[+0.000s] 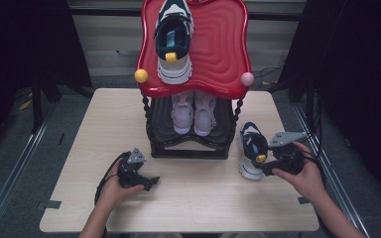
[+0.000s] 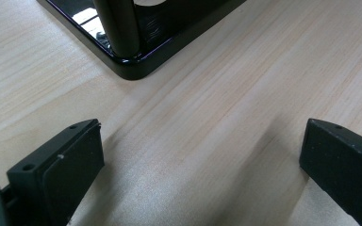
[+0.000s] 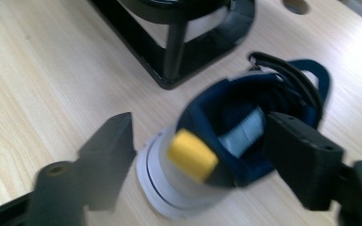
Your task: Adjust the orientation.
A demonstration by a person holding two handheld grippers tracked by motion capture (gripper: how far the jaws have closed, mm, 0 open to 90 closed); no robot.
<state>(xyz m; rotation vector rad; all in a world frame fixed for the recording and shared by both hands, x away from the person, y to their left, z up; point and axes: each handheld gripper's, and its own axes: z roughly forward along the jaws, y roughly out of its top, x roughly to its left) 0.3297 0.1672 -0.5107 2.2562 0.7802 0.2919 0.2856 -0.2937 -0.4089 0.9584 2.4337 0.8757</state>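
Where pale wooden table (image 1: 188, 208) ends, grey floor (image 1: 20, 148), dark curtains (image 1: 25, 39)

High view overlooks table (image 1: 188, 198); gripper views close, sharing black rack (image 2: 136, 66) base

rack (image 1: 188, 144): table (image 1: 79, 198) centre, 12 o'clock side
loose shoe (image 1: 252, 148): 3 o'clock of rack
top shelf (image 1: 228, 54): one shoe (image 1: 174, 39) on it
lower shelf: a pair (image 1: 193, 113)
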